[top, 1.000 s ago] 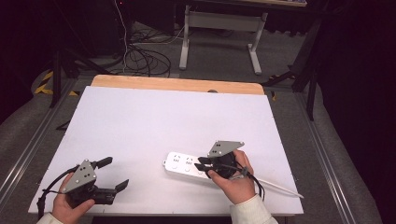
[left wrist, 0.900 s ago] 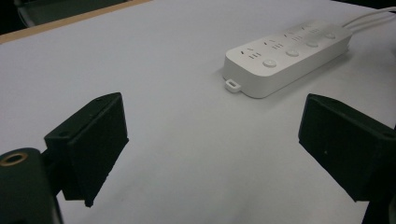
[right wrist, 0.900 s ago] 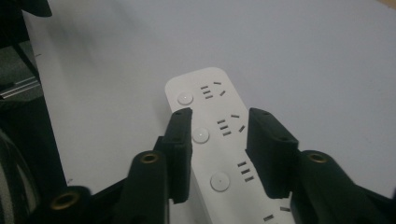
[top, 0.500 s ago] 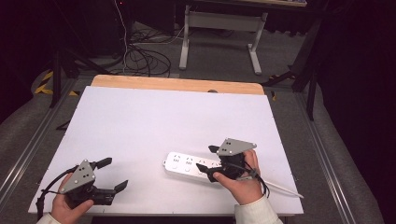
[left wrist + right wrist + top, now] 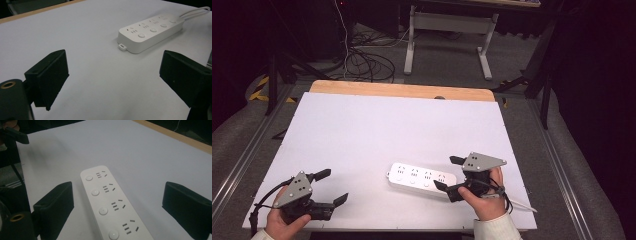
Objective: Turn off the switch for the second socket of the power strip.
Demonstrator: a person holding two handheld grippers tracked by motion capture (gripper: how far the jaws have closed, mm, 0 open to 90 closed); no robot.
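A white power strip lies flat on the white table, near the front edge and right of the middle. It has four sockets, each with a round button beside it. In the right gripper view its near end runs off the bottom of the frame. Its white cord leaves the far end in the left gripper view and is cut off at the frame's edge.

The right tongs sit just beside the strip's right end, jaws spread wide and holding nothing; in their own view the strip lies between the two black jaws, touched by neither. The right hand covers the grip's body, so little of it can be made out.

The left tongs rest well apart at the front left corner, also wide open and empty. The left hand is partly cut off by the bottom edge.
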